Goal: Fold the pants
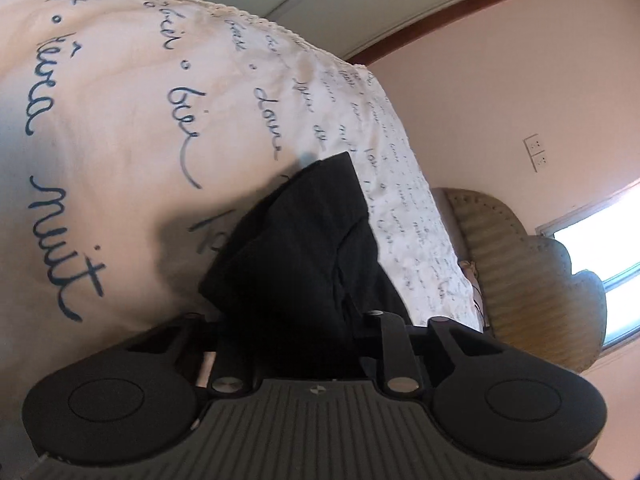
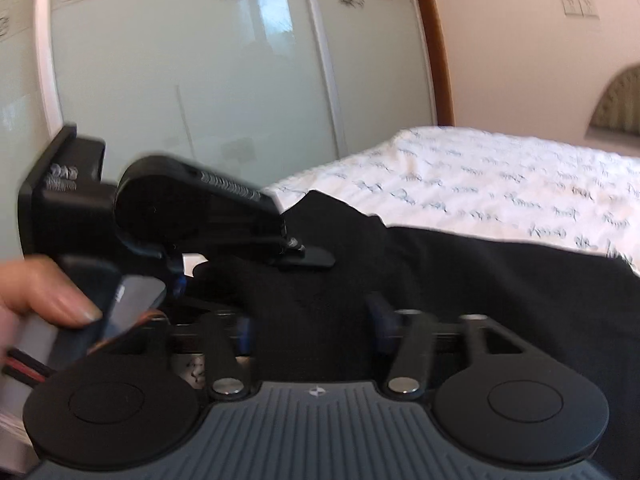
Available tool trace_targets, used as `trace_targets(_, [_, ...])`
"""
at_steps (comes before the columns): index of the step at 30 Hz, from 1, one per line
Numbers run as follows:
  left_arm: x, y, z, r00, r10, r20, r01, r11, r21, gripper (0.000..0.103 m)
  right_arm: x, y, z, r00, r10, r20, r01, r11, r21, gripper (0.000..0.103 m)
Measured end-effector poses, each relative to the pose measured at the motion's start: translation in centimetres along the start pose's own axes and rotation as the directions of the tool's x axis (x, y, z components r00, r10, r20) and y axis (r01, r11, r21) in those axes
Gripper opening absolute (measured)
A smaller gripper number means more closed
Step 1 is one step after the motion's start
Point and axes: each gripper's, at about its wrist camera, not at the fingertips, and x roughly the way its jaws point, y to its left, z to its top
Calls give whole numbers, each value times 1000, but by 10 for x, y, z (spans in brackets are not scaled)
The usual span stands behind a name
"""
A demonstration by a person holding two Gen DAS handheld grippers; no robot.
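Observation:
The black pants lie on a white bedspread with blue script. In the left wrist view my left gripper is shut on a bunched edge of the pants, and the cloth hides its fingertips. In the right wrist view my right gripper is shut on the pants, which spread to the right over the bed. The left gripper shows in the right wrist view at the left, held by a hand, clamped on the same cloth edge close to my right gripper.
A glass sliding wardrobe stands behind the bed. A padded headboard and a window are at the right. Wall sockets sit on the pink wall.

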Motion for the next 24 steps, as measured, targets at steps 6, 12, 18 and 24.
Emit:
trace_targets(6, [-11,-23,-6,997,70,46,-77,978,196,25,-26,-56,2,957,287,52,-285,880,381,65])
trace_targets(12, [-24,-105,-52,975,90,202,-205,704,680,20,-51,-162,-35,896,292,333,-436,450,779,98])
trace_targets(18, [-16,-151,-155,995,-26,98,-85,312,946,23,-47,-213,-66,831,294,472,-533,180,827,98])
trace_targets(24, [-8,-139,-197,997,-65,39,-21,261,965,36,-51,-212,-57,858,308,410,-492,264,830,98])
